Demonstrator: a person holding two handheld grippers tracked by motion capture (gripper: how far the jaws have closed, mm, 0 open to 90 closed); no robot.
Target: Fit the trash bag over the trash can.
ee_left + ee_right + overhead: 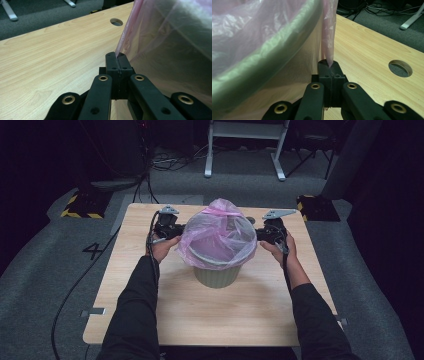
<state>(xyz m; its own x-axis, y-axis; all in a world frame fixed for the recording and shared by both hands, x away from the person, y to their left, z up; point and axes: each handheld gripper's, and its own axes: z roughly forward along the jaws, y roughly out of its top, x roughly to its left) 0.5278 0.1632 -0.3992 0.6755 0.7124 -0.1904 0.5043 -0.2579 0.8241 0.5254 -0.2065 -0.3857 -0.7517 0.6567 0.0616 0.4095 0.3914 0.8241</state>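
Pink bin liner (216, 234) sits draped over a pale green waste bin (216, 274), which stands near the middle of the tabletop (150, 320). I take the job in hand to be fitting the liner down over the bin's rim.

Left hand-held gripper (176, 231): just left of the bin, level with its rim. In the left gripper view its jaws are pressed together, with the liner's edge (122, 45) running into the seam at the tips. I read that as a pinch on the film, though the bite is thin.

Right hand-held gripper (260, 236): just right of the bin, same level. Here the hold is plain: a gathered fold of the liner (329, 37) comes down into the closed jaw tips, beside the bin's rim (274, 50).

Handling, as I judge it:
- The liner is very light, soft and limp, with no stiffness to push against. It will only follow a pull.
- The film looks thin and slippery, so a small pinch could slide out. A bunched fold grips better than a single layer.
- It will likely stretch or tear if dragged hard over the rim, so pull evenly on both sides of the bin.
- The bin looks like light plastic and could shift or tip under a lopsided tug.
- The best hold is the free hem outside the bin, below its rim.
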